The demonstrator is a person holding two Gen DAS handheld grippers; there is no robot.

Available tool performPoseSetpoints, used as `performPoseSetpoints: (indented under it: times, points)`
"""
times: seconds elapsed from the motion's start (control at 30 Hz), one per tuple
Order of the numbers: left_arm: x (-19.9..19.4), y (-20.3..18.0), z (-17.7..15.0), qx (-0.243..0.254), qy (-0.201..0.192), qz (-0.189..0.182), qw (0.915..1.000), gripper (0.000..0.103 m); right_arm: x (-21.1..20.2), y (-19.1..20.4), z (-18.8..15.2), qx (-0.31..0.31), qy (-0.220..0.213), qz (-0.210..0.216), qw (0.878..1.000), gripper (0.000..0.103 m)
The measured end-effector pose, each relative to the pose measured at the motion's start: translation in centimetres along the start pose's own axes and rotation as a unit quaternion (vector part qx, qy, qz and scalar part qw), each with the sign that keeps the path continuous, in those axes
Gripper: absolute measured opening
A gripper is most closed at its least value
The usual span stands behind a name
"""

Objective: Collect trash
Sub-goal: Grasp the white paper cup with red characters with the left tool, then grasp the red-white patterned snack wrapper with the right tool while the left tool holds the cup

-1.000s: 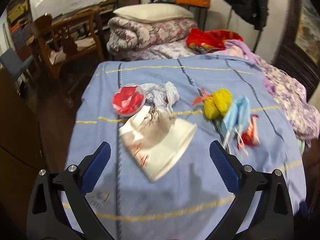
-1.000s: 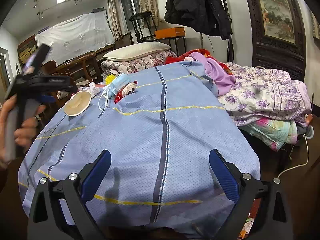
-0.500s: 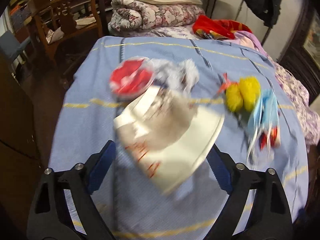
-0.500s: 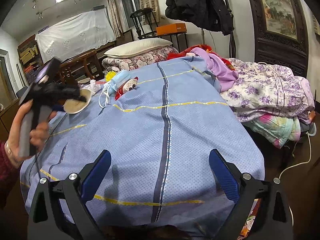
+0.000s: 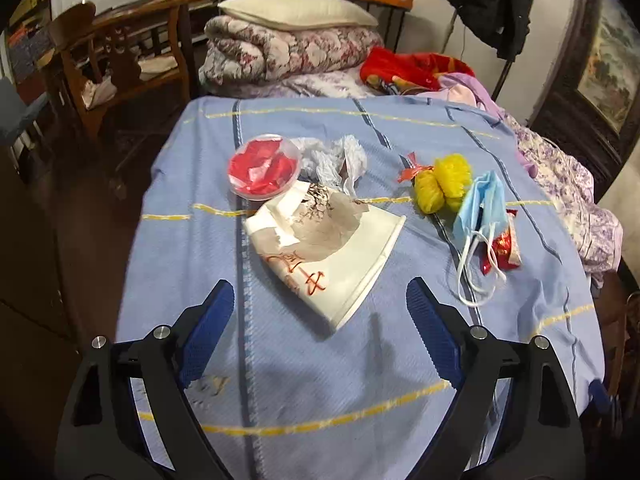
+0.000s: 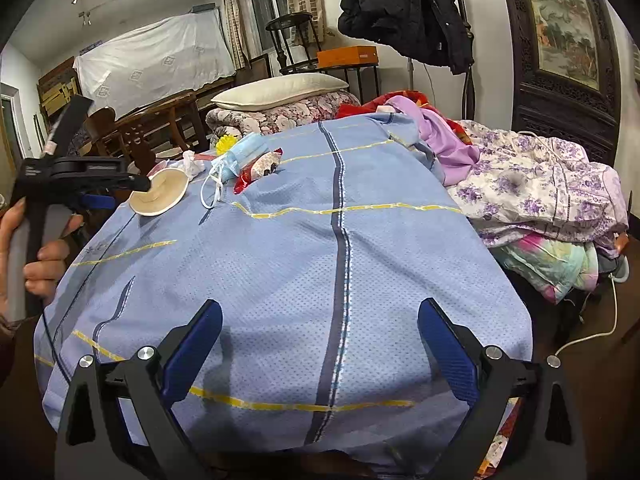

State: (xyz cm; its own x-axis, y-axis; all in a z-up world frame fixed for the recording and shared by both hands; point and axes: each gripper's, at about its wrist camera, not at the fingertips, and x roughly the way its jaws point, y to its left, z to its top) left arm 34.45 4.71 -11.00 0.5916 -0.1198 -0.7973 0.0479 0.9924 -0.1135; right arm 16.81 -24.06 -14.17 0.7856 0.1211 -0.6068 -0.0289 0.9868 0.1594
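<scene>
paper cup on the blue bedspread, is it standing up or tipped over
Tipped over. The paper cup lies on its side on the bedspread, crumpled, its rim toward the lower right. In the right wrist view its open mouth faces sideways.

The only writing that shows is on the crushed paper cup [image 5: 324,248] lying on its side on the blue blanket [image 5: 320,380]: a few red brush-style characters run along its white wall near the rim, beside a grey-brown printed picture with thin dark branch lines. The strokes look like Chinese script, but the wall is creased and the characters are too distorted to read with any certainty. The red snack wrapper [image 5: 505,249] under the blue face mask [image 5: 480,204] carries some white print, too small and folded to make out
</scene>
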Motion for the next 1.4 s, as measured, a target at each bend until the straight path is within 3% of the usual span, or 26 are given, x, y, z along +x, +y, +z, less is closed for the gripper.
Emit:
performPoseSetpoints:
  times: [0.13,0.3,0.4,0.5,0.6,0.73,1.0,1.17,1.3,1.4]
  points:
    - [0.4,1.0,0.6,-0.022,0.001,0.001,0.9998,0.085,0.0,-0.1,0.0,0.003,0.001,0.004,1.0,0.097]
    - [0.6,4.6,-0.2,-0.032,0.016,0.042,0.9985,0.085,0.0,-0.3,0.1,0.007,-0.001,0.009,1.0,0.097]
    - [-0.6,6.4,-1.2,-0.034,0.02,0.013,0.9991,0.085,0.0,-0.4,0.1,0.009,-0.003,0.012,1.0,0.097]
    - [-1.9,5.2,-1.4,-0.015,0.011,-0.008,0.9998,0.085,0.0,-0.5,0.1,0.01,-0.003,0.012,1.0,0.097]
    - [-2.0,2.8,-0.6,0.001,-0.004,-0.001,1.0,0.089,0.0,-0.4,0.1,0.005,-0.001,0.011,1.0,0.097]
    - [-0.5,1.5,1.2,-0.025,-0.003,-0.008,0.9997,0.09,-0.1,-0.7,0.1,0.008,-0.001,0.011,1.0,0.097]
    - [3.4,0.0,2.8,-0.025,0.02,0.062,0.9975,0.093,0.0,-0.5,0.1,0.005,-0.002,0.012,1.0,0.097]
    - [1.7,1.8,1.4,-0.042,-0.008,0.022,0.9989,0.085,0.0,-0.5,0.1,0.005,-0.002,0.015,1.0,0.097]
    - [-2.5,2.0,-1.0,-0.027,-0.053,-0.018,0.9981,0.085,0.1,-0.2,0.1,0.002,-0.001,0.015,1.0,0.097]
    - [-3.9,1.2,-3.5,0.001,-0.057,-0.018,0.9982,0.085,0.2,-0.1,0.2,0.001,0.001,0.017,1.0,0.097]
